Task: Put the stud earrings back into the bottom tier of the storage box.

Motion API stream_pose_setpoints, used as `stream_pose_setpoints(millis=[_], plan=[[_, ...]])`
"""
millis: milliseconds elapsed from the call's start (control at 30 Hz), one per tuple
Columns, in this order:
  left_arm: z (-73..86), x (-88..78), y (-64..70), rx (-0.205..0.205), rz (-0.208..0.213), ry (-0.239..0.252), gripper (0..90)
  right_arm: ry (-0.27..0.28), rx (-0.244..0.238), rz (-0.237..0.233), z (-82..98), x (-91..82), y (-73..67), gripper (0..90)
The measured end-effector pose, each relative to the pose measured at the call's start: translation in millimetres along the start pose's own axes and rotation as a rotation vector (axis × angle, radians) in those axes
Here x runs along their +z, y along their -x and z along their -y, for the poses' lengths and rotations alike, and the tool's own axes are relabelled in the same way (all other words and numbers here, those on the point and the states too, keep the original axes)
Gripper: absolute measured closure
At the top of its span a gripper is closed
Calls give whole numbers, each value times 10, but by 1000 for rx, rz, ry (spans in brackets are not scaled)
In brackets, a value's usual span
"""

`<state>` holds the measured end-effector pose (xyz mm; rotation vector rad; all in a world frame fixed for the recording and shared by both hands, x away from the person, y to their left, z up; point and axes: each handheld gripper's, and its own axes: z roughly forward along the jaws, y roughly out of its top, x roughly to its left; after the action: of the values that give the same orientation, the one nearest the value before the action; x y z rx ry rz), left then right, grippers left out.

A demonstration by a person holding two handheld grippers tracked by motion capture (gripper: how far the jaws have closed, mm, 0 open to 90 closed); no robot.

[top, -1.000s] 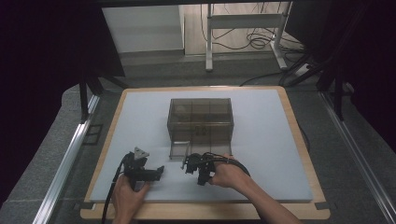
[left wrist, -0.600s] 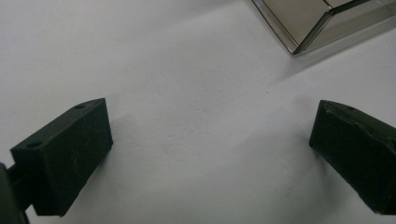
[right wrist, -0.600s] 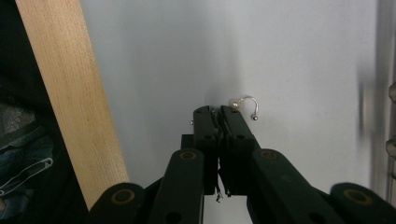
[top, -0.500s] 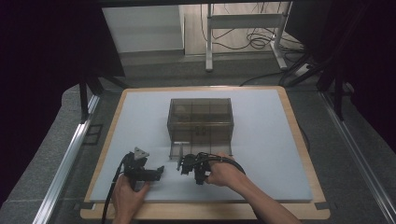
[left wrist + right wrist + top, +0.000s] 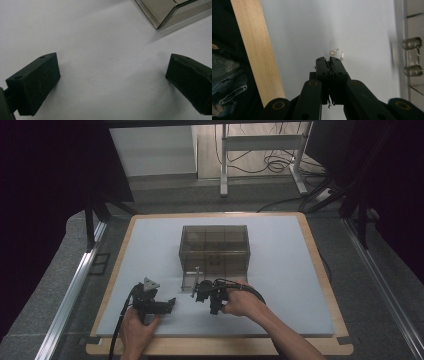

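A smoky clear box [image 5: 214, 249] with several compartments stands mid-mat, its clear flap [image 5: 190, 281] hanging open at the front left. My right gripper [image 5: 199, 294] lies just in front of it, pointing left. Its jaws [image 5: 329, 58] are shut. A small silver hook [image 5: 337, 52] sits right at their tips; I cannot tell whether it is pinched. The box's clear hinges [image 5: 412, 43] show at the right edge there. My left gripper [image 5: 170, 304] rests on the mat further left, jaws wide open [image 5: 112, 60] over bare mat, with a box corner [image 5: 162, 12] beyond.
The white mat [image 5: 280, 270] lies on a wooden board [image 5: 320, 260], whose front edge [image 5: 254, 50] runs close beside the right gripper. Metal rails [image 5: 70, 295] flank the board. Cables and a stand leg [image 5: 295, 160] are on the floor behind.
The right hand has edged slightly to the left in front of the box. The left hand and gripper have stayed where they were.
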<state>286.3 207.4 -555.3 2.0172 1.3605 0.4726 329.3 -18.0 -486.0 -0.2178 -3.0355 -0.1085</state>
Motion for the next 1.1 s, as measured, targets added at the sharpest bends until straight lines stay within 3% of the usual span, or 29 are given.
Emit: stream_pose_setpoints(millis=[33,200,467,1100], plan=[[0,0,0,0,0,0,0,1,4,13,5,-11,-1,853],[0,0,1,-1,0,-1,0,60,20,-10,71,-94,96,852],[-1,0,-2,3,-1,0,0,146,75,14,173,-242,213,852],[-1,0,-1,3,-1,-1,0,322,193,145,333,-443,475,850]])
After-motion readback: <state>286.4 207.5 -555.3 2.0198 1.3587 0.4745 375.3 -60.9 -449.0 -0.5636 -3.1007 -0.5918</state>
